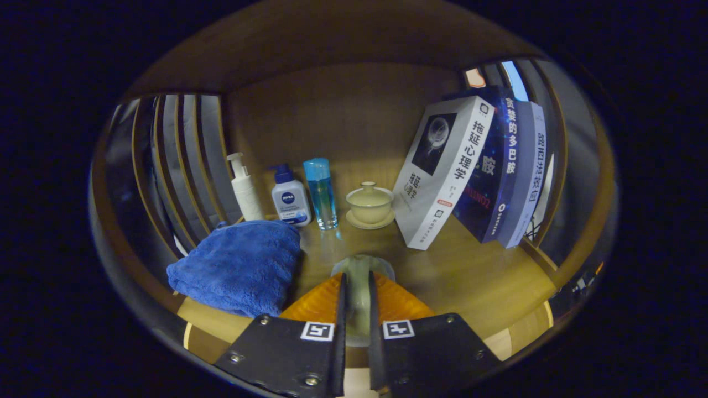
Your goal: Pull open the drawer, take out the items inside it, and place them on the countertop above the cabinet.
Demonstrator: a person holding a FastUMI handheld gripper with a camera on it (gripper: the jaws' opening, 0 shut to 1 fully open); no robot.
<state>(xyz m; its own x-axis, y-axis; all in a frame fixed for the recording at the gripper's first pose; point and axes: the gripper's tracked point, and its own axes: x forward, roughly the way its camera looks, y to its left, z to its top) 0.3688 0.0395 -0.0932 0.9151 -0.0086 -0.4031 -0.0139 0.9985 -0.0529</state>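
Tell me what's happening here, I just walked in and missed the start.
A person's hand-held gripper has its fingers closed on a pale small cup, held just over the wooden countertop. Beside it lies a blue towel. Beyond the fingers stand three bottles, a lidded tea bowl and leaning books.

towel (238, 265): blue | pump bottle (245, 190): white | tall bottle (321, 193): clear blue | lidded cup (369, 203): cream | books (470, 171): white, dark blue, grey-blue | countertop (470, 271): light wood | held item (358, 276): pale green

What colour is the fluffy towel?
Blue. The towel shows best in the gripper view.
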